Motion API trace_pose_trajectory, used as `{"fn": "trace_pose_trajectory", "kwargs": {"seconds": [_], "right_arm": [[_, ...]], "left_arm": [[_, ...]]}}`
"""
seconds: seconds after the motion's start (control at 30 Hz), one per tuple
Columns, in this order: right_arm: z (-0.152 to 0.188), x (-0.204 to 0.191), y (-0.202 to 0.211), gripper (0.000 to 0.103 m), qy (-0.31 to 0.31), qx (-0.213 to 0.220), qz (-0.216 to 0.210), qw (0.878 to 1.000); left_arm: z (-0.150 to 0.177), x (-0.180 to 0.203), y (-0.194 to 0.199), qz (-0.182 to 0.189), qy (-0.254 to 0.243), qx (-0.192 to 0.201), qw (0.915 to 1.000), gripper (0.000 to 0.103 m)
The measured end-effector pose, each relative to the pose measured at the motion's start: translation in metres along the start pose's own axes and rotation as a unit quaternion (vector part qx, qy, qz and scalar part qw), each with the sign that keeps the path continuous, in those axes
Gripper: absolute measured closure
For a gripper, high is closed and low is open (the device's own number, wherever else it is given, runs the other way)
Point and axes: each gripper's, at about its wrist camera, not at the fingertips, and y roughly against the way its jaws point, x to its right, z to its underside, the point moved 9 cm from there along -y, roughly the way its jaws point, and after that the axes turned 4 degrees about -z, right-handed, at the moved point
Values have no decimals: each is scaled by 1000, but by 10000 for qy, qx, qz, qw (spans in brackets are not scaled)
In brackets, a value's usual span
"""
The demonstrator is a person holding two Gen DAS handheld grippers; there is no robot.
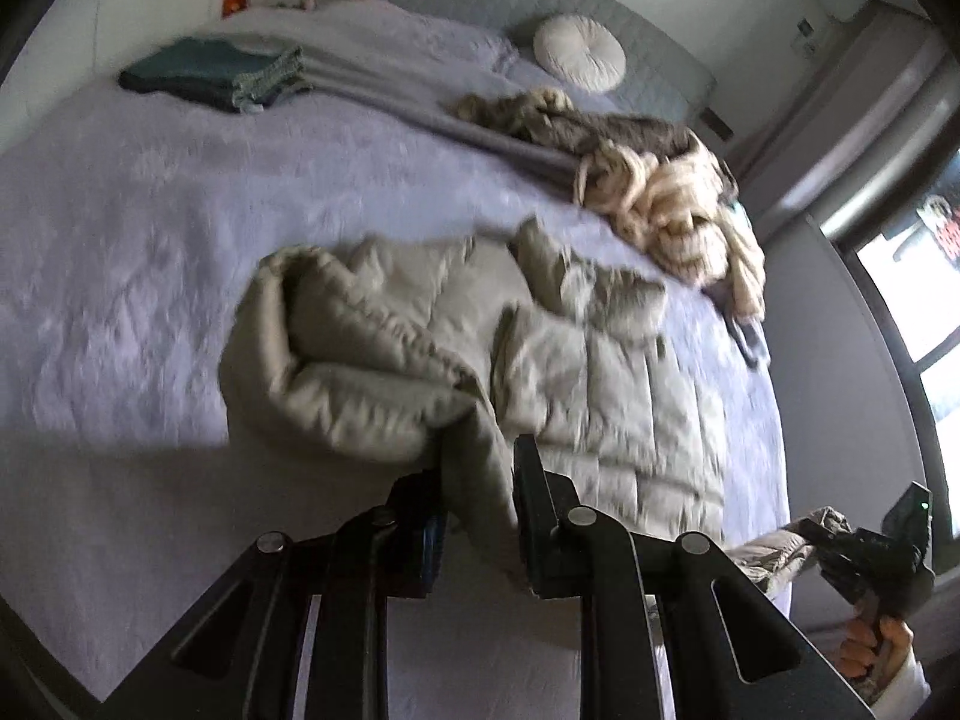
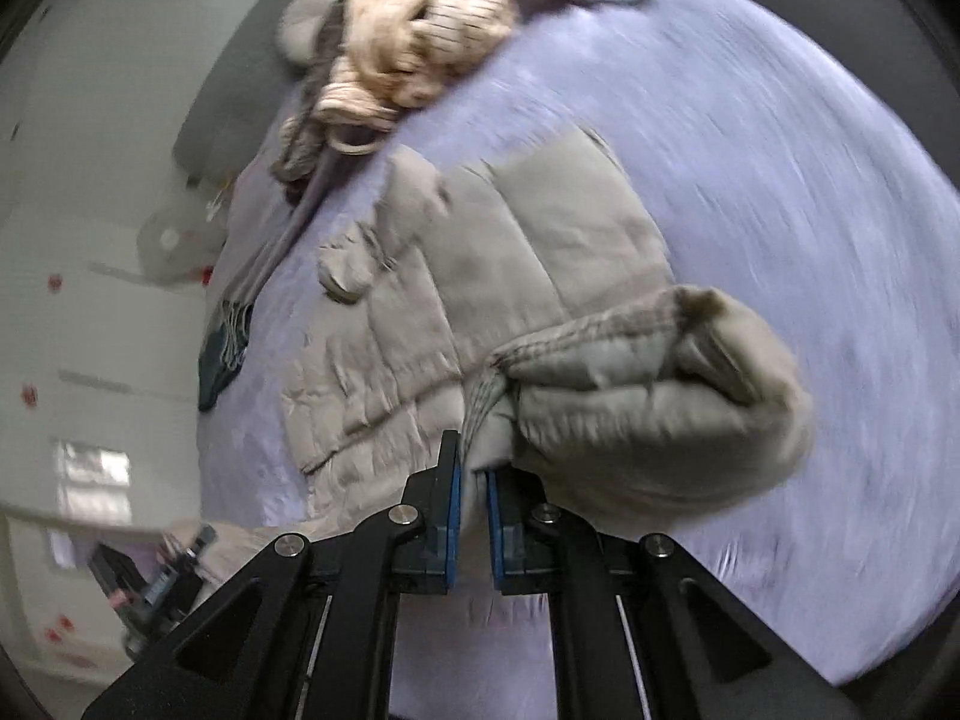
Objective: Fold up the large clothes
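A beige quilted puffer jacket [image 1: 600, 360] lies spread on the lilac bed cover [image 1: 150, 228]. My left gripper [image 1: 480, 480] is shut on a fold of the jacket's edge, which hangs up between its fingers. In the right wrist view the same jacket [image 2: 510, 252] stretches away, with a puffy bunched part [image 2: 660, 408] lifted toward the camera. My right gripper [image 2: 474, 468] is shut on that part's ribbed hem. The right gripper also shows at the lower right of the left wrist view [image 1: 840, 540], holding jacket cloth, with a person's hand [image 1: 870, 648] under it.
A heap of cream and brown knitwear [image 1: 648, 180] lies at the bed's far right edge. Folded dark teal clothes [image 1: 204, 75] sit at the far left, a round white cushion [image 1: 579, 51] by the headboard. A window [image 1: 924, 312] is on the right.
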Motion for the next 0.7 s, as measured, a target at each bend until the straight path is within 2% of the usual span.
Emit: {"fn": "trace_pose_trajectory", "kwargs": {"seconds": [0.1,0.37,0.47,0.57,0.7], "right_arm": [[-33,-17,-11,95,436,0,2,9990],[-107,-34,-67,96,801,16,225,9965],[-136,-39,-92,96,764,88,290,9966],[-162,-35,-128,96,744,113,449,9962],[-180,-12,-176,96,502,129,698,9962]], "left_arm": [[-31,8,-11,-131,32,293,9995,80],[-98,16,-65,-353,-142,425,9984,80],[-125,16,-100,-413,-295,385,9980,80],[-142,15,-155,-590,-497,227,9968,80],[-136,8,-220,-785,-655,-126,9947,80]]}}
